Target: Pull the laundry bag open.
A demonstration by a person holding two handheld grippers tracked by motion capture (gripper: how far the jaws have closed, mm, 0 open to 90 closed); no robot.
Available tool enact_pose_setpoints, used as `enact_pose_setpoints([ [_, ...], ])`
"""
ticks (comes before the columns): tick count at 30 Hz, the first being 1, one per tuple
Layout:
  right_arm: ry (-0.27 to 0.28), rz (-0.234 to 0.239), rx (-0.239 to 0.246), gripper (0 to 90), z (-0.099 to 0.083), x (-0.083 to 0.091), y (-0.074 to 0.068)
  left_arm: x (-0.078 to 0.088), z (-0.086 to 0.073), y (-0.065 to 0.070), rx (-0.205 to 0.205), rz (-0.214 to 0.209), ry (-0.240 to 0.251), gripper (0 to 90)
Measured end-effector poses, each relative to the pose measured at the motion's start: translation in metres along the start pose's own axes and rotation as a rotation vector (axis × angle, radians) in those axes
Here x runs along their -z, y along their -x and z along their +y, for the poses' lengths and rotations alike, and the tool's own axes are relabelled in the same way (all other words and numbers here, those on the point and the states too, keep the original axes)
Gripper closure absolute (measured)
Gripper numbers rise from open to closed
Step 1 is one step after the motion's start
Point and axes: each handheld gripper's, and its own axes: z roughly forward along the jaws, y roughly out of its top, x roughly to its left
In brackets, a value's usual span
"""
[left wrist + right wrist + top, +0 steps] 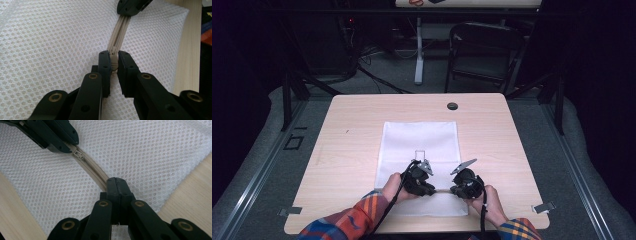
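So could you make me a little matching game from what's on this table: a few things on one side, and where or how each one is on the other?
Things:
1. mesh bag
2. zipper pull
3. right tongs
4. black round cap

Descriptions:
A. clamped on the beige zipper tape
B. on bare wood near the table's far edge
C. white, lying flat on the table
D. pinched between the left tongs

Pairs: 1-C, 2-D, 3-A, 4-B
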Motion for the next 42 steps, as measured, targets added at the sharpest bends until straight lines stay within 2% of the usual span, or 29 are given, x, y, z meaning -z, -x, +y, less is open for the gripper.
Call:
enact_pose_setpoints([
  [7, 0.012, 0.035, -0.021, 90.0, -0.0018, -0.0010, 0.0043, -0.0023, 0.0015, 0.0025, -0.004, 0.015, -0.002, 80.4],
  [8, 0.036, 0.040, -0.034, 90.0, -0.0028, -0.0025, 0.0031, -0.0025, 0.0018, 0.0030, -0.003, 0.017, -0.002, 80.6],
  [9, 0.023, 0.038, -0.018, 90.0, -0.0024, -0.0015, 0.0039, -0.0027, 0.0021, 0.0037, -0.003, 0.019, -0.002, 80.8],
  [11, 0.030, 0.030, -0.028, 90.0, -0.0027, -0.0022, 0.0028, -0.0024, 0.0023, 0.0045, -0.003, 0.026, -0.006, 81.3],
  [12, 0.010, 0.031, -0.012, 90.0, -0.0018, -0.0009, 0.0039, -0.0024, 0.0022, 0.0043, -0.001, 0.025, -0.004, 81.4],
  [14, 0.010, 0.033, 0.007, 90.0, -0.0017, -0.0005, 0.0049, -0.0026, 0.0022, 0.0042, -0.003, 0.023, -0.002, 81.5],
  [19, 0.025, 0.010, 0.015, 90.0, -0.0008, -0.0015, 0.0034, -0.0035, 0.0021, 0.0032, 0.001, 0.012, 0.007, 81.5],
  [23, 0.024, 0.021, 0.012, 90.0, -0.0011, -0.0015, 0.0037, -0.0026, 0.0015, 0.0030, -0.003, 0.021, 0.002, 81.5],
  [25, 0.018, 0.009, 0.022, 90.0, -0.0011, -0.0014, 0.0037, -0.0024, 0.0017, 0.0034, -0.007, 0.024, 0.003, 81.6],
  [28, 0.009, 0.018, -0.006, 90.0, -0.0020, -0.0016, 0.0051, -0.0016, 0.0015, 0.0034, -0.003, 0.026, -0.001, 81.7],
  [30, 0.026, 0.029, -0.041, 90.0, -0.0036, -0.0024, 0.0064, -0.0016, 0.0018, 0.0040, -0.011, 0.031, -0.003, 81.7],
  [33, 0.001, 0.015, -0.018, 90.0, -0.0023, -0.0009, 0.0060, -0.0017, 0.0017, 0.0044, -0.013, 0.030, 0.002, 81.8],
  [35, 0.000, 0.014, -0.020, 90.0, -0.0023, -0.0009, 0.0058, -0.0005, 0.0025, 0.0050, -0.025, 0.041, -0.009, 81.9],
  [40, 0.009, 0.020, -0.030, 90.0, -0.0031, -0.0012, 0.0056, -0.0002, 0.0022, 0.0047, -0.031, 0.032, -0.004, 81.9],
  [42, 0.008, 0.015, -0.027, 90.0, -0.0033, -0.0010, 0.0054, -0.0002, 0.0023, 0.0050, -0.032, 0.040, -0.009, 81.9],
])
